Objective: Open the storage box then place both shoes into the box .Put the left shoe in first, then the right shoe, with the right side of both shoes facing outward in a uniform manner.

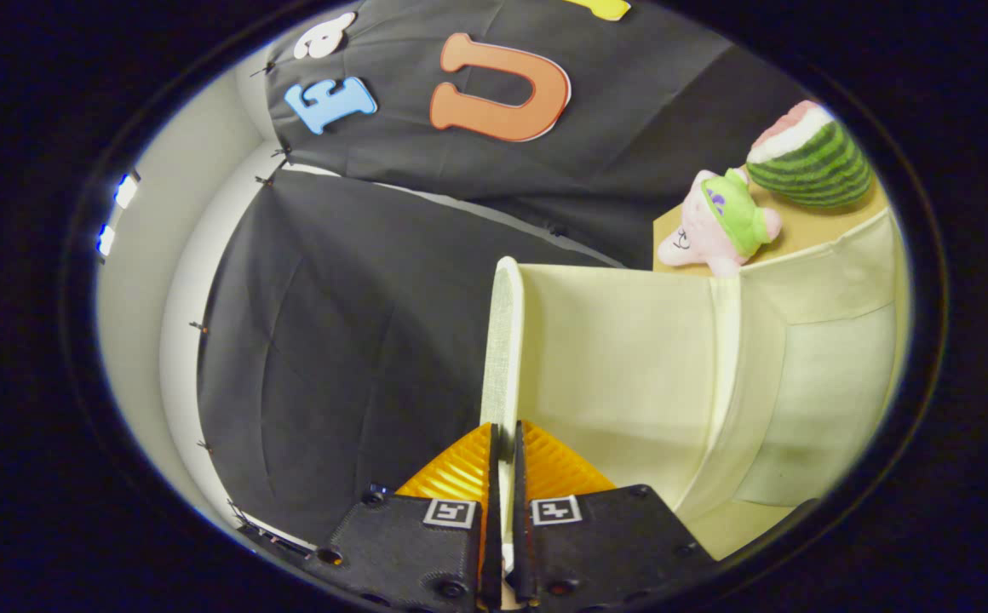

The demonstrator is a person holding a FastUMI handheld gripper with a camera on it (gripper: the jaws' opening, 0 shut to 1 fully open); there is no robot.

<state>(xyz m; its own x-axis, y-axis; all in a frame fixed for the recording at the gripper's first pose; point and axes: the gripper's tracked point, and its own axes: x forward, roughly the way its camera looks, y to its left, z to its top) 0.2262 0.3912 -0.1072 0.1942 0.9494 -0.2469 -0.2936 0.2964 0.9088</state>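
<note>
Two fingers (502,477) are pressed nearly together on the thin edge of the storage box's lid (501,358) — the cream fabric flap is pinched between them and seen edge-on, lifted up and away from the storage box (801,383). It's presumably held that way so the box gets opened up for the shoes, which still have to be put in. Beyond the box, a pink plush toy (720,226) with a green cap and a watermelon plush (809,157) are sat on a brown counter (801,230), well clear of the lid — nothing looks to be blocking the flap's swing.
</note>
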